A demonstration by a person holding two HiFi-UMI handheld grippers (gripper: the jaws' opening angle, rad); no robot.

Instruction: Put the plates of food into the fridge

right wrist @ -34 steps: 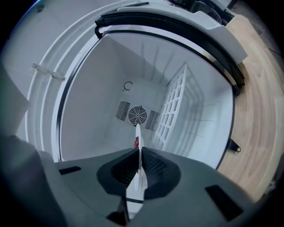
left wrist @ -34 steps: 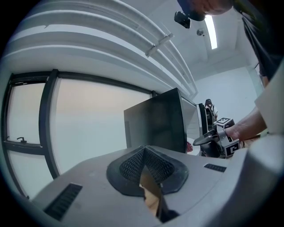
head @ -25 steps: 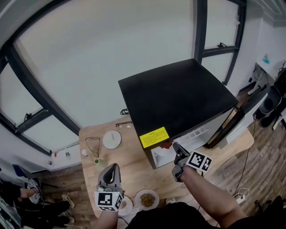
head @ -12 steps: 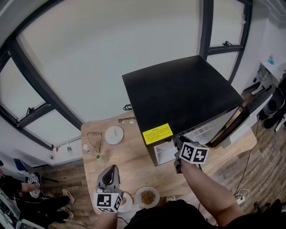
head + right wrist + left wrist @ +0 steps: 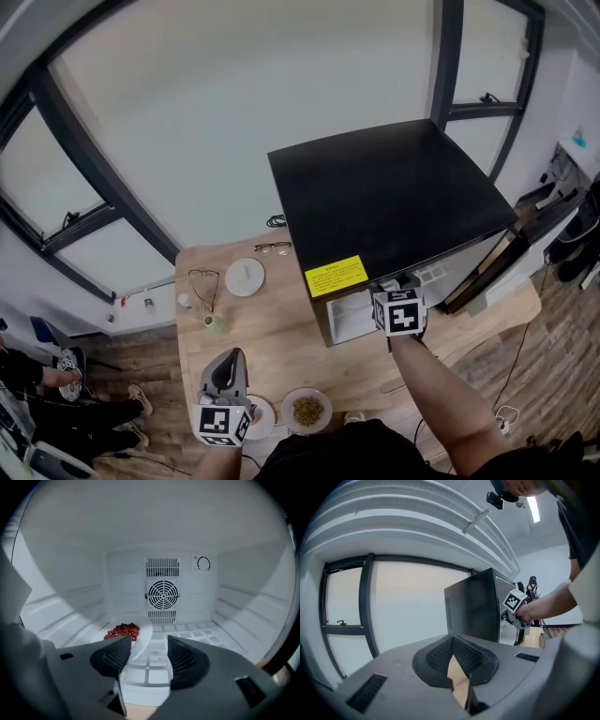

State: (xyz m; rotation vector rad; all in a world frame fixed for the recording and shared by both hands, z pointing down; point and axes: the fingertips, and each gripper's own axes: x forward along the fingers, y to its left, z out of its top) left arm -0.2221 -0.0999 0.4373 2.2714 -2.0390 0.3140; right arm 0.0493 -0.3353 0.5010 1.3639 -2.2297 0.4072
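Placing step ending: plate of red berries (image 5: 124,631) sits on shelf inside fridge (image 5: 394,206), at 11 o'clock of right tool (image 5: 149,654). Its jaws have just been opening, now wide, nothing gripped. Left tool (image 5: 453,658) closed, empty. Next, likely: back right tool out, then fetch plate of yellow food (image 5: 307,411) at 6 o'clock edge of tabletop (image 5: 281,347).

**One plate in, two outside**

The fridge (image 5: 394,202), black outside and white inside, stands on the table (image 5: 272,337) with its door swung open. A white plate of red berries (image 5: 125,632) lies on its floor, left of centre. A plate of brown food (image 5: 307,411) and a second plate (image 5: 262,418), partly hidden, lie side by side at the table's near edge.
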